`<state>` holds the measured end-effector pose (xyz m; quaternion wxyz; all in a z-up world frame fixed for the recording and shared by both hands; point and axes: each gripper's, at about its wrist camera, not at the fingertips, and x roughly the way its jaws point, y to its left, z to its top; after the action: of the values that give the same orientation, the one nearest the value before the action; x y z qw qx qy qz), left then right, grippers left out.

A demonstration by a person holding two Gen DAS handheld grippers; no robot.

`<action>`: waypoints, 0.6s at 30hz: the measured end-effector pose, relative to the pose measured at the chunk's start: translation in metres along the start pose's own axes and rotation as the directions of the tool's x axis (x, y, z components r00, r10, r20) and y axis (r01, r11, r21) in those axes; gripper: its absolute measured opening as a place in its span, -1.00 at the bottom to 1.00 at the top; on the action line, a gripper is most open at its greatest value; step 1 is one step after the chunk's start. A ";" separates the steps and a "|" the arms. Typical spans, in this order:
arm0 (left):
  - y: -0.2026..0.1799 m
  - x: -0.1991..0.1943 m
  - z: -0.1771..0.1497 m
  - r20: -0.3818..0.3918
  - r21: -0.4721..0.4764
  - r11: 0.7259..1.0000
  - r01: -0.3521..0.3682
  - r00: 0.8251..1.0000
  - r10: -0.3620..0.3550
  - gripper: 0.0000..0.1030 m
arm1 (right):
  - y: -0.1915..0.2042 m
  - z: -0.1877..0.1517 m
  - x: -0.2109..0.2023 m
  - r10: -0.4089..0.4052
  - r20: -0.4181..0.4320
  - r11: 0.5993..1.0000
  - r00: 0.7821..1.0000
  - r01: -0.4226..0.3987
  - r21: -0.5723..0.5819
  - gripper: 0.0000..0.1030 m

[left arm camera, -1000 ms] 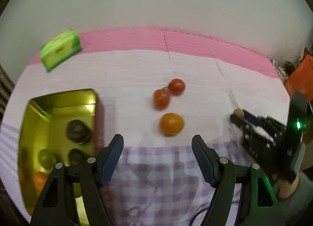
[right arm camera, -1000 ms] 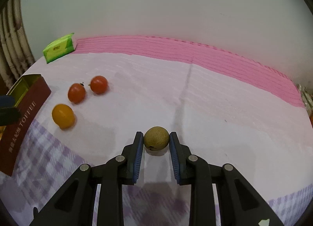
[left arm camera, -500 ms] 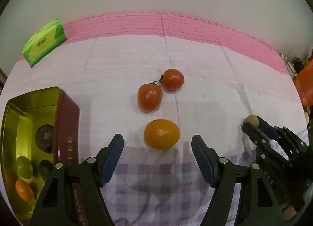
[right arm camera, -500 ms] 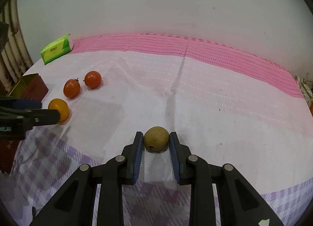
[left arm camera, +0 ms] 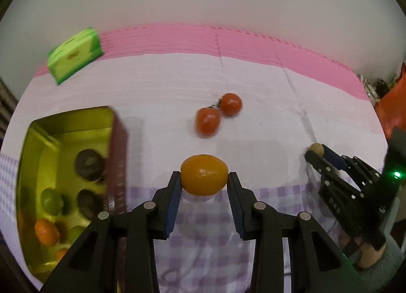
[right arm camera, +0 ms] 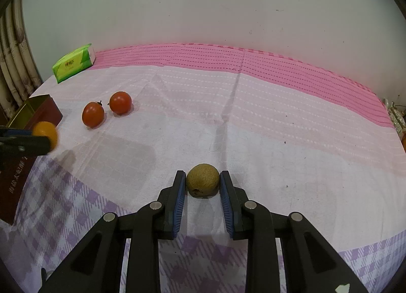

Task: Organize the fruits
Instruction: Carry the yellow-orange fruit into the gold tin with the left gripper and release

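Note:
My left gripper is shut on an orange tangerine, also seen in the right wrist view. My right gripper is shut on a brown kiwi, which shows small in the left wrist view. Two red tomatoes lie side by side on the cloth beyond the tangerine; in the right view they lie at the left. A gold tin at the left holds several fruits.
A green tissue pack lies at the far left by the pink mat along the wall. The tin's red side stands at the left edge of the right view. Orange clutter sits at the far right.
My left gripper has closed from wide open onto the tangerine, which now sits between its pads. My right gripper keeps holding the kiwi in about the same place.

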<state>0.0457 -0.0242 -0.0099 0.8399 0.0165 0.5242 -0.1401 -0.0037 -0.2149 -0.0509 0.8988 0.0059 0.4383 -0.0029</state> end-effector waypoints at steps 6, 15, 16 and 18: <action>0.032 -0.031 -0.013 0.016 -0.047 0.998 -0.048 0.999 0.048 -0.27 | 0.000 0.000 0.000 -0.001 0.000 1.000 1.000 0.001 0.004 -0.51; 0.092 -0.059 -0.031 0.021 -0.138 0.984 -0.112 0.993 0.116 -0.27 | -0.002 0.001 0.001 0.004 -0.001 1.000 1.000 -0.004 0.014 -0.51; 0.099 -0.061 -0.033 0.019 -0.147 0.982 -0.118 0.992 0.122 -0.27 | -0.002 0.001 0.001 0.004 -0.001 1.000 1.000 -0.004 0.014 -0.51; 0.111 -0.064 -0.037 0.014 -0.167 0.976 -0.136 0.990 0.141 -0.27 | -0.002 0.001 0.001 0.004 -0.001 1.000 1.000 -0.004 0.014 -0.51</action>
<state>0.0152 0.1032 0.0169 0.8528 -0.0189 0.5206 -0.0373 -0.0025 -0.2172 -0.0510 0.8985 0.0132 0.4388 -0.0042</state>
